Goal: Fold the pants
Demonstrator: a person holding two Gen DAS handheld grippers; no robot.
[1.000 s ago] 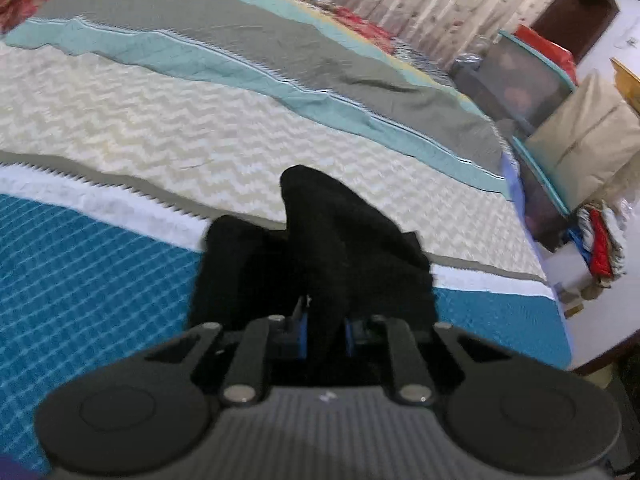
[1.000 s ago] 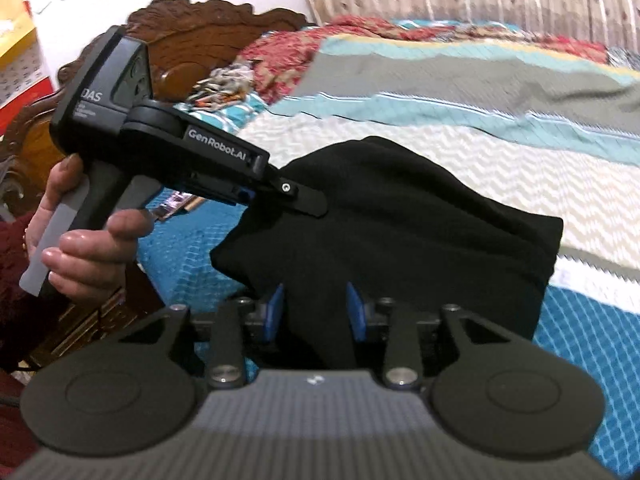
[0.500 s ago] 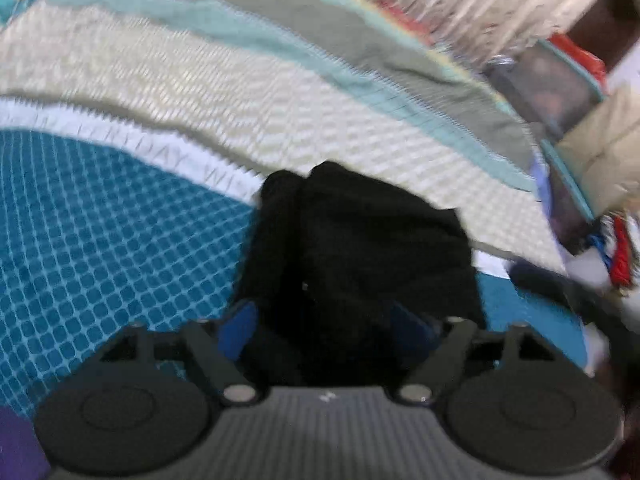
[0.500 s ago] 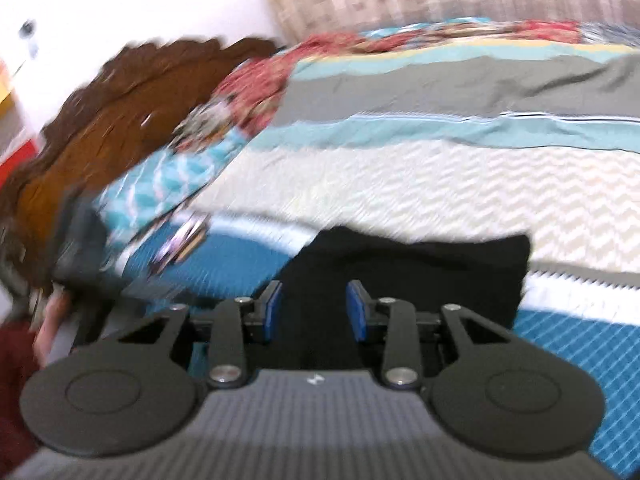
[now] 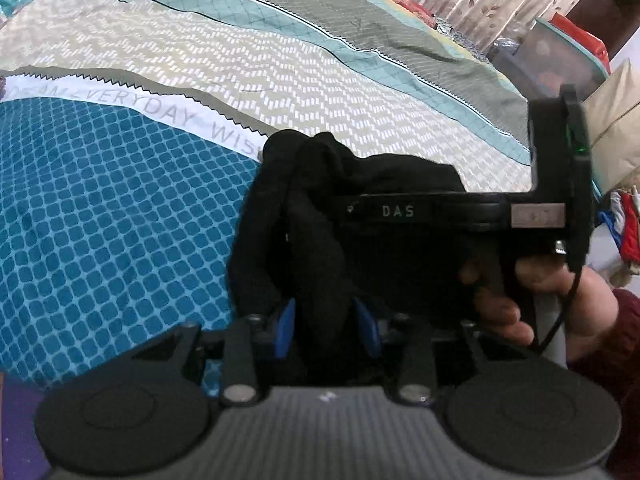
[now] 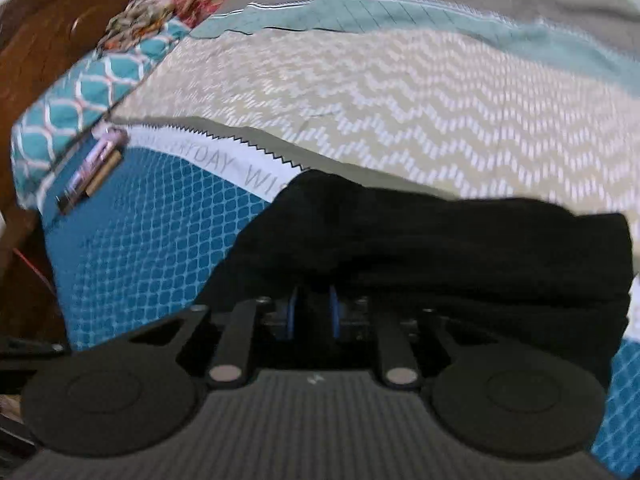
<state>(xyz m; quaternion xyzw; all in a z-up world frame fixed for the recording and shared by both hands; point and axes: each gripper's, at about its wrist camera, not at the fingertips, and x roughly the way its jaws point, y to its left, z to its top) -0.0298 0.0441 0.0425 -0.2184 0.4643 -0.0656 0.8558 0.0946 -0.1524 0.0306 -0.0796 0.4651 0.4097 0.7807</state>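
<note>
Both grippers' jaws have just been closing, pinching the black pants [image 5: 320, 216] on the bed [image 5: 120, 216]: left gripper [image 5: 326, 330], right gripper [image 6: 314, 312]. Only the left view is showing the person's hand [image 5: 532, 296].

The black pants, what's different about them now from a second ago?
The black pants came down from the air and now lie bunched on the bedspread. The left gripper opened, then closed on a fold; the right gripper closed in too, cloth between its fingers. The bedspread stayed put.
</note>
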